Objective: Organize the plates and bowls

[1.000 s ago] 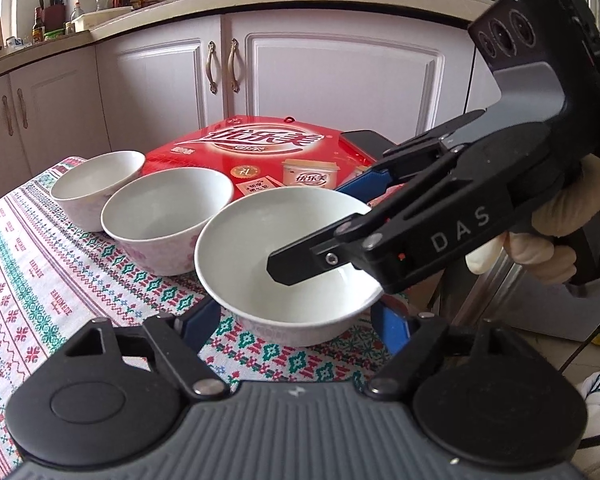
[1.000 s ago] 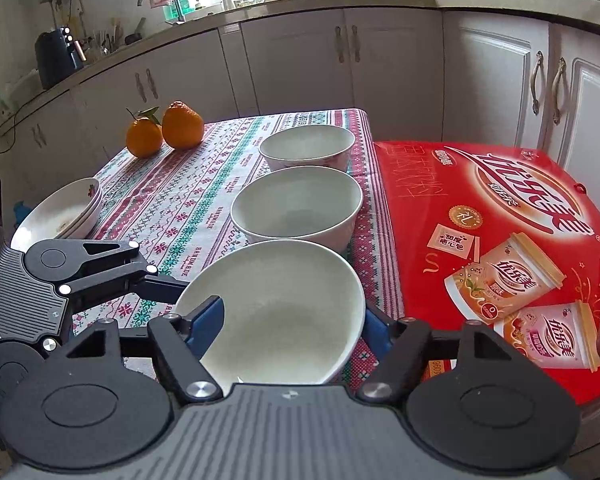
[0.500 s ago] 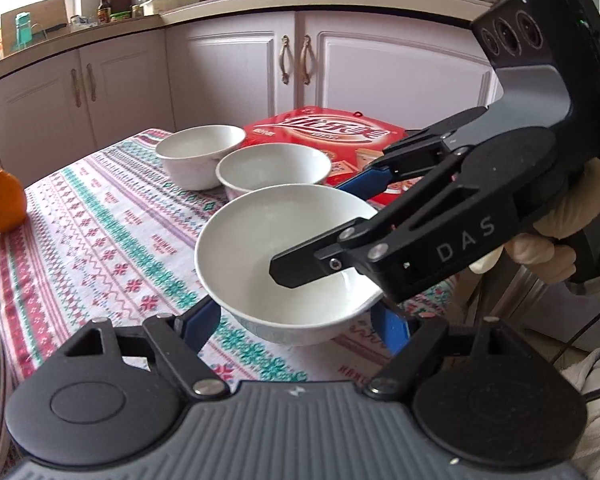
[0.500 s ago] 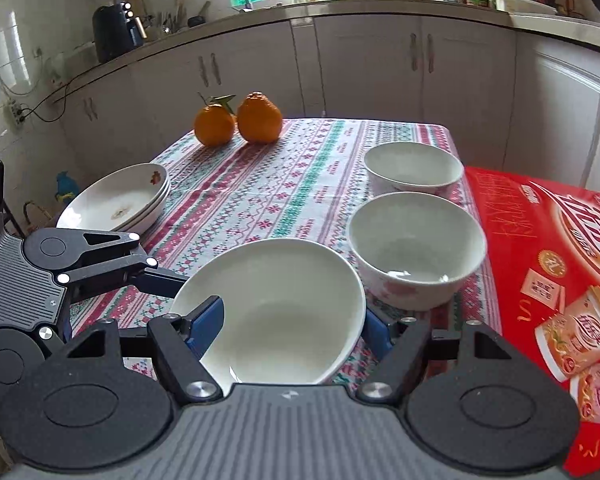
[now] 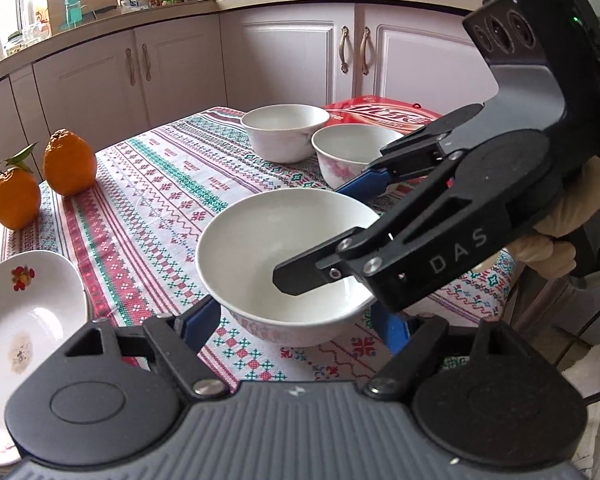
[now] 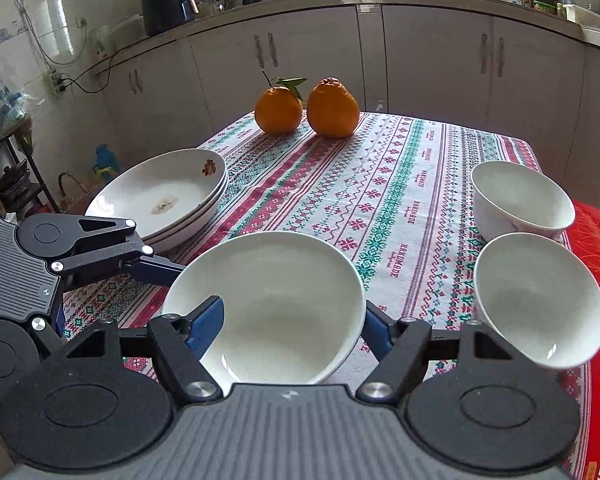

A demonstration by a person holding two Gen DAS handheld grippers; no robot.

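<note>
Through the left wrist view, my left gripper [image 5: 296, 316] is closed across the white bowl [image 5: 284, 256], blue fingers pressed on its opposite sides, while the right gripper [image 5: 340, 240] reaches in from the right; the two other bowls [image 5: 320, 140] sit beyond it. Through the right wrist view, my right gripper [image 6: 292, 320] clamps that bowl [image 6: 268, 300] too, carried between both above the surface [image 6: 380, 208]. I judge the stacked plates [image 6: 168, 196] lie ahead-left, nearer my left gripper [image 6: 148, 260].

bowls [image 6: 268, 300]: 3; stacked plates [image 6: 160, 196]: 3; oranges [image 6: 332, 108]: 2; red box [image 6: 596, 280]: 1
</note>
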